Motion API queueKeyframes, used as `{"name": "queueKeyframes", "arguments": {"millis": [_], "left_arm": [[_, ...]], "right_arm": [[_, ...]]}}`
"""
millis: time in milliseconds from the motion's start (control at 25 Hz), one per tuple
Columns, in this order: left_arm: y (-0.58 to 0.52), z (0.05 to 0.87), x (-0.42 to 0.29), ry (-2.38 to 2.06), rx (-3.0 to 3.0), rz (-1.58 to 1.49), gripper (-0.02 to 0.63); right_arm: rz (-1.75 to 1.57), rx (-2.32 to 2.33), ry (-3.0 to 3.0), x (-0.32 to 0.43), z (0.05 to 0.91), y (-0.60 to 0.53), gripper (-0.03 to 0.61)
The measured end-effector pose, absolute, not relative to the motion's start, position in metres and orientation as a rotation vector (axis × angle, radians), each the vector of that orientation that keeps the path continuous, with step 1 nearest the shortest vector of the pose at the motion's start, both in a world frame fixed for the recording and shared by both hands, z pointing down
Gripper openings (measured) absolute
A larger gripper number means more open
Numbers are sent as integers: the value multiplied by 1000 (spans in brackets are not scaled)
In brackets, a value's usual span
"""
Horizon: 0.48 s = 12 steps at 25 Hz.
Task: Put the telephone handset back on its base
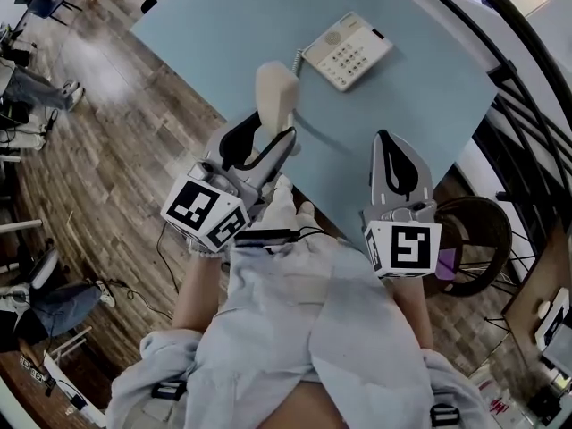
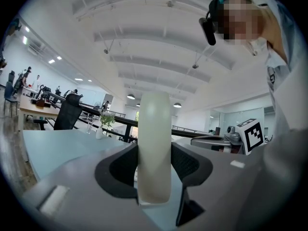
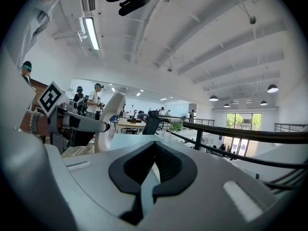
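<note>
The cream telephone handset [image 1: 276,98] is clamped upright in my left gripper [image 1: 268,147], held above the near edge of the pale blue table [image 1: 223,34]. In the left gripper view the handset [image 2: 154,143] stands between both pads. Its coiled cord [image 1: 296,62] runs to the cream telephone base [image 1: 349,50], which lies on the table further back and to the right, keypad up and cradle bare. My right gripper [image 1: 396,155] hovers over the table's near edge, right of the handset, shut with nothing in it. The handset [image 3: 108,119] shows at left in the right gripper view.
Black railings [image 1: 518,88] run along the table's right side. A round stool [image 1: 474,239] stands lower right. Wooden floor [image 1: 107,141] lies left of the table, with office chairs and people's legs at the far left edge.
</note>
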<state>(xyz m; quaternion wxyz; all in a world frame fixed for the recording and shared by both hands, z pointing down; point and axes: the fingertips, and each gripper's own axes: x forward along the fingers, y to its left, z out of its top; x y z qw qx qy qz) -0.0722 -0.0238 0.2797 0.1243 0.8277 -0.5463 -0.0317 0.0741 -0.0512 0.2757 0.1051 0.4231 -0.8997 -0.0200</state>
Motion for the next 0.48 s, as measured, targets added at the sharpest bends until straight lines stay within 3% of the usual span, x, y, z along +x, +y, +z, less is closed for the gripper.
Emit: {"name": "queueKeyframes", "arguments": {"millis": [480], "left_arm": [[-52, 287, -76, -1543, 2422, -77, 207]], "right_arm": [[-43, 1302, -2611, 80, 280, -64, 5]]}}
